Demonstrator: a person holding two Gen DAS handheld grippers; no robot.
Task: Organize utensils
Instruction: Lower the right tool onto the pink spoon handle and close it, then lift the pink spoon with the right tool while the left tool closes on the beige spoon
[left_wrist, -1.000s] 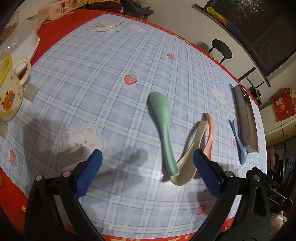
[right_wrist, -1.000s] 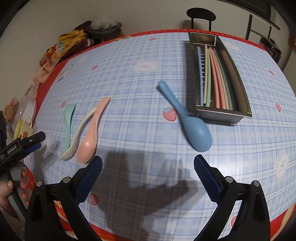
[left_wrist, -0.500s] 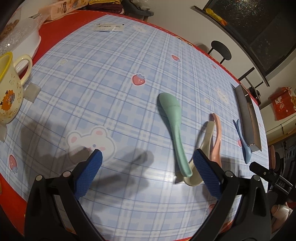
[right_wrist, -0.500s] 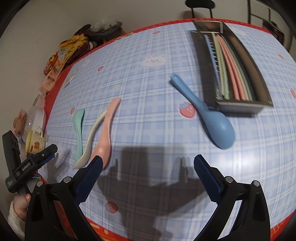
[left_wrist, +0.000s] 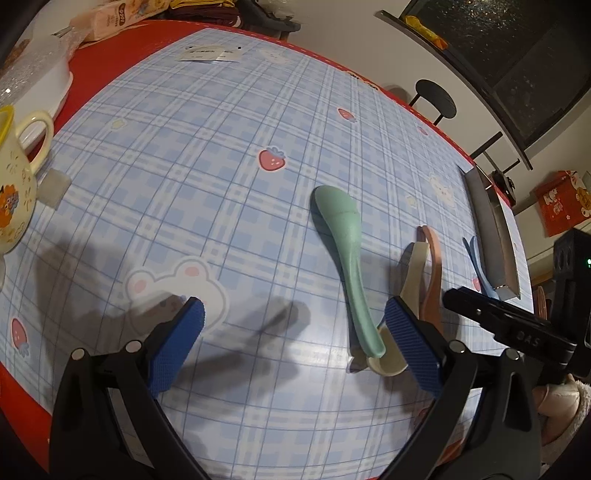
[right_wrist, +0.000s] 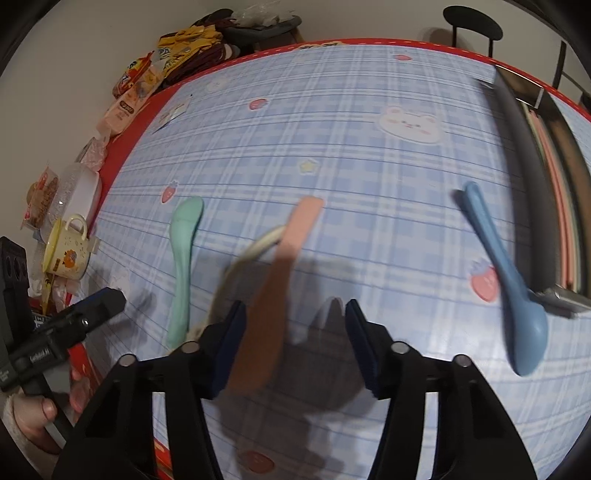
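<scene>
While the left gripper (left_wrist: 293, 334) hangs over the checked cloth (left_wrist: 207, 155) with its blue pads spread wide and nothing between them, the right gripper (right_wrist: 295, 338) sits low over the pink spoon (right_wrist: 275, 291). Its jaws have just been closing and now stand about half apart. The pink spoon's bowl end lies between them, close against the left pad (right_wrist: 231, 345), but the picture is blurred there and I cannot tell whether either pad touches it; a gap shows on the right side.

Four spoons lie on the cloth. The green spoon (left_wrist: 347, 258) is furthest left, handle pointing away in the right view. The cream spoon (right_wrist: 245, 266) curves between the green and pink ones, its far end tucked under the pink handle and its bowl end touching the green spoon's near end. The blue spoon (right_wrist: 502, 273) lies well apart to the right, its bowl just beside the near corner of the metal tray (right_wrist: 524, 177). Long coloured sticks lie in the tray.

At the table's left edge stand a yellow mug (right_wrist: 66, 251) and a white bowl (right_wrist: 79, 188), with snack packets (right_wrist: 136, 92) behind. A hand (right_wrist: 35, 417) grips the left tool's handle.
</scene>
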